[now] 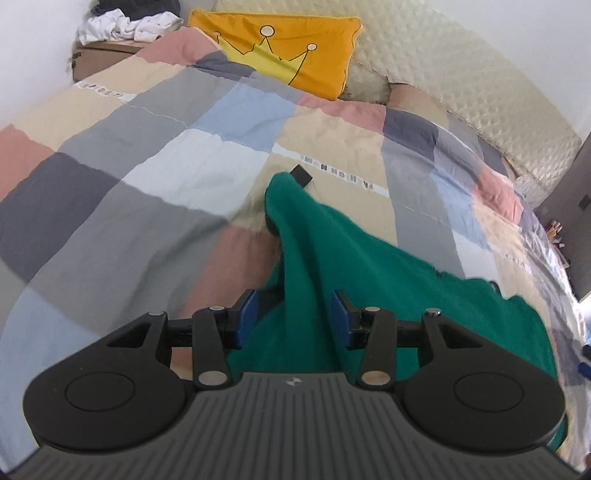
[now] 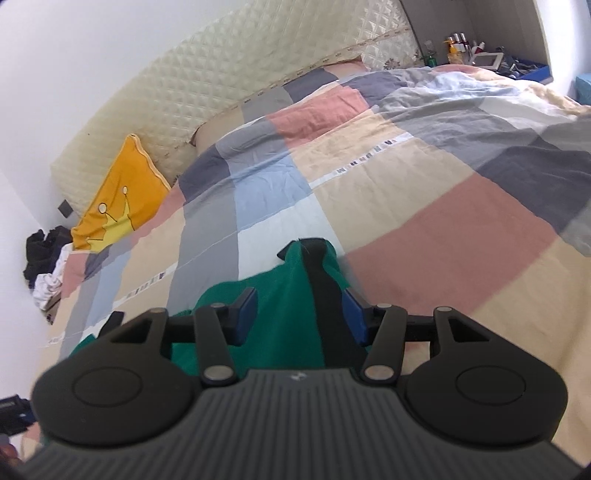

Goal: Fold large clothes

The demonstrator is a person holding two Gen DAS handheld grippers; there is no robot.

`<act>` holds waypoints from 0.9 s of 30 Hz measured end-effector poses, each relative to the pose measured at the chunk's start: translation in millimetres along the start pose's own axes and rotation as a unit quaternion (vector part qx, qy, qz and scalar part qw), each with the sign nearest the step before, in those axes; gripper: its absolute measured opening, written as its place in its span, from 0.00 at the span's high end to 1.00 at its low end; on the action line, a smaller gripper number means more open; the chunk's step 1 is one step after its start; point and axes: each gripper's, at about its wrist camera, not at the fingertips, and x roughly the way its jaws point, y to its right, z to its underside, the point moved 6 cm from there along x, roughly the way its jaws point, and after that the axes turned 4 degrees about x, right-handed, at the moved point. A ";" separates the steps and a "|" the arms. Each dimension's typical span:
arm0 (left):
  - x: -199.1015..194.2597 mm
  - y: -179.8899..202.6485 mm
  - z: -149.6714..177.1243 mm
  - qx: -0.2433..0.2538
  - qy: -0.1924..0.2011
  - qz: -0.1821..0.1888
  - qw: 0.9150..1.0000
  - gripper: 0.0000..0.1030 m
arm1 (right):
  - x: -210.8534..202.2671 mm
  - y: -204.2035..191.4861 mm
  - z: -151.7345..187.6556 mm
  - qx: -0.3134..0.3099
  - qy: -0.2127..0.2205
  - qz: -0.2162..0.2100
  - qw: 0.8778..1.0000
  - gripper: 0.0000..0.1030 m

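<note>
— Across the bed (image 1: 147,177), what takes up the most room?

— A patchwork quilt of pink, grey, blue and beige cotton squares (image 2: 424,192), running up to a cream quilted headboard (image 2: 192,107). An orange cushion with a yellow crown print (image 1: 291,48) leans there, beside a heap of white and dark laundry (image 1: 122,26).

— And the garment?

— The large green knit garment with black trim (image 1: 332,258) lies on the quilt, drawn into a long ridge pointing toward the headboard. It looks bunched rather than squared, so I judge the folding is at an early or middle stage; flattening and further folds remain.

— Is either claw holding it?

— No. The left claw (image 1: 297,317) stands apart, blue pads (image 1: 248,314) clear of the cloth running between them. The right claw (image 2: 301,317) is likewise spread, fabric and a black strip (image 2: 325,291) between its pads without being pinched.
</note>
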 end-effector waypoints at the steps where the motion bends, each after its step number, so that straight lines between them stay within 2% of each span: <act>1: -3.7 0.2 5.3 0.006 0.005 -0.009 1.000 0.52 | -5.5 2.2 2.5 -0.001 -0.005 -0.003 1.000 0.47; 4: -11.3 -1.7 16.1 0.019 0.014 -0.029 0.999 0.54 | -15.2 9.8 11.1 -0.007 -0.018 0.002 1.000 0.47; 7: -15.0 -11.1 23.3 0.007 0.022 -0.028 0.999 0.58 | -15.9 17.2 14.8 -0.012 -0.025 0.019 0.999 0.46; 12: -2.5 -22.9 29.0 -0.039 -0.003 -0.003 0.999 0.59 | 3.3 22.3 18.3 -0.003 -0.051 0.024 0.998 0.46; 19: 6.6 -25.3 28.3 -0.065 -0.015 0.013 0.998 0.58 | 27.4 31.4 27.4 0.000 -0.087 0.050 0.995 0.46; 24: 9.4 -18.0 28.7 -0.070 -0.016 0.049 0.996 0.58 | 37.9 37.0 31.3 0.008 -0.105 0.058 0.993 0.46; 25: 9.7 -16.2 29.0 -0.070 -0.017 0.058 0.996 0.58 | 38.8 38.7 31.5 0.016 -0.108 0.056 0.992 0.43; 26: 9.1 -14.0 29.4 -0.067 -0.015 0.064 0.996 0.58 | 39.1 40.1 32.7 0.023 -0.111 0.056 0.992 0.35; 27: 8.6 -12.3 29.5 -0.060 -0.010 0.059 0.996 0.58 | 39.2 40.8 34.6 0.027 -0.115 0.053 0.992 0.31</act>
